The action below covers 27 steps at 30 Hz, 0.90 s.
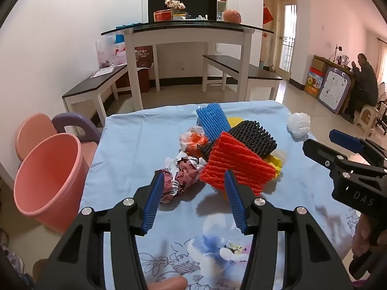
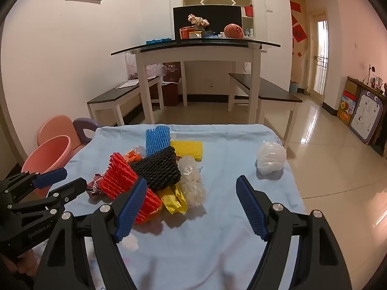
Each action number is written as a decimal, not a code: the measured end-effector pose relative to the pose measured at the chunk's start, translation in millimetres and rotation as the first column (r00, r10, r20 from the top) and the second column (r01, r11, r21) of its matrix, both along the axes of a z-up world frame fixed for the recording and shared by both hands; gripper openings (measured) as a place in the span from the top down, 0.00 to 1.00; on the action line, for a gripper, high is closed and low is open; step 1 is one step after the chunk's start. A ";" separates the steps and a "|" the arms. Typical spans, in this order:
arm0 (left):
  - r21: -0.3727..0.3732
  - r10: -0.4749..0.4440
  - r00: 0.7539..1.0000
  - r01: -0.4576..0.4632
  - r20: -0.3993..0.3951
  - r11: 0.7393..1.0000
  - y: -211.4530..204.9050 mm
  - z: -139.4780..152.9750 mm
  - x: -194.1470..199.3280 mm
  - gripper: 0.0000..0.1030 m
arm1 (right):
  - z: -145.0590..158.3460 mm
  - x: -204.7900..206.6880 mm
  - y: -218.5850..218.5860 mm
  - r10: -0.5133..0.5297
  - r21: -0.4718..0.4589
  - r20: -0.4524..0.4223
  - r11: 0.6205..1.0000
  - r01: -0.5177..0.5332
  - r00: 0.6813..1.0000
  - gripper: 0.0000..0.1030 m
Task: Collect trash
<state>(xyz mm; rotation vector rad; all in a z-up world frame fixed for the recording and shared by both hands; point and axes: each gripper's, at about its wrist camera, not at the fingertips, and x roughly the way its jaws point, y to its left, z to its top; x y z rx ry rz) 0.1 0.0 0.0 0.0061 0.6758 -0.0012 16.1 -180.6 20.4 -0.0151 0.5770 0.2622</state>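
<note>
task status: no collection is evident. the pink bin (image 1: 46,181) stands on the floor off the table's left edge, at about 9 o'clock from the pile in the left wrist view; only part of its interior is visible, and that part shows nothing inside.

the trash lies heaped mid-table on the light blue cloth (image 1: 302,193). items noted: red foam net (image 1: 238,166) on the near side, black foam net (image 1: 252,137) overlapping it at 1 o'clock, blue foam net (image 1: 212,119) at the far end, 12 o'clock, yellow foam piece (image 2: 189,148) behind the black net, crumpled printed paper (image 1: 180,177) at 9 o'clock of the red net, an orange-and-clear wrapper (image 1: 194,141) beyond the paper, a yellow plastic bag (image 2: 175,199) and a clear crumpled bag (image 2: 192,182) on the pile's right flank. a white plastic ball (image 2: 271,158) sits well apart, at 3 o'clock of the pile near the right table edge.

left gripper (image 1: 193,200): jaws spread wide, nothing between them, hovering short of the paper and red net, tilted downward.

right gripper (image 2: 191,205): jaws spread wide, empty, poised near the bags, clear of contact.

judgement: work appears at the outset; every listed item remains to be lifted and dropped into the bin. the outlying white ball needs a separate reach.
</note>
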 end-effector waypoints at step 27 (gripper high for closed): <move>0.006 0.004 1.000 -0.004 0.002 1.000 -0.7 0.3 -0.1 0.49 | -7.9 -5.7 -6.3 -0.018 0.027 -0.006 0.999 0.018 1.000 0.27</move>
